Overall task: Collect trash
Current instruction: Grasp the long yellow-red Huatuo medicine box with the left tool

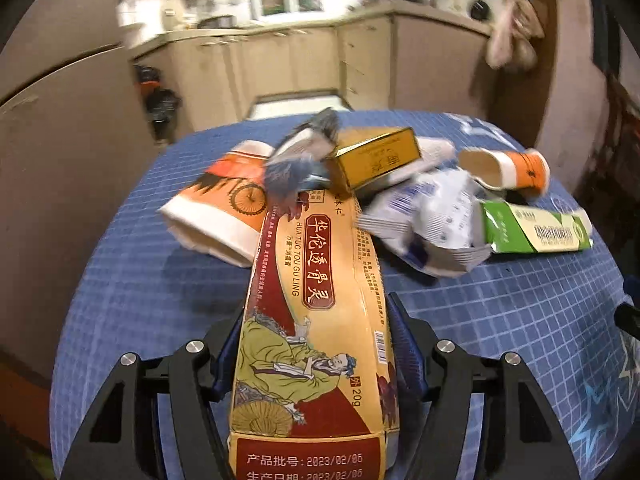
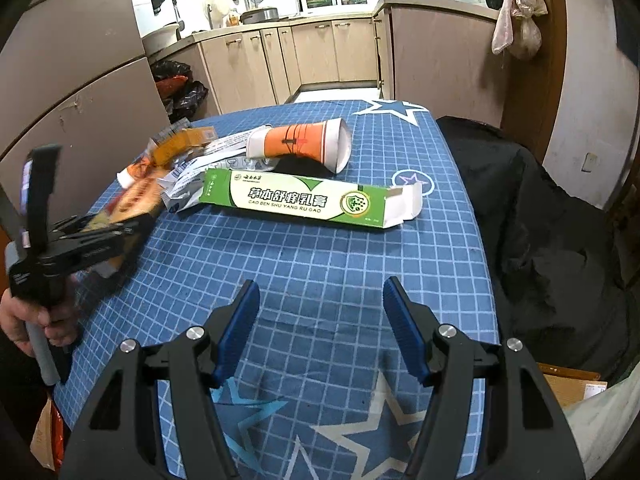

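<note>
On the worktop (image 2: 320, 264), the trash heap sits at twelve o'clock. The left claw (image 1: 316, 344) grips the tan ointment box (image 1: 316, 280), whose far end underlies a yellow box (image 1: 376, 156); lifting may scatter it. The right claw (image 2: 320, 320) gapes empty.

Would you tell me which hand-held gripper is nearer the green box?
Right. The right hand-held gripper points at the green box across bare cloth, open; the left hand-held gripper sits off to its side, gripping the tan box.

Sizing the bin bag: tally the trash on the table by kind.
Boxes: 3, tan box, gold box, green box
Paper cups: 2
Wrappers: 2, white wrapper, blurred grey wrapper
Total: 7
</note>
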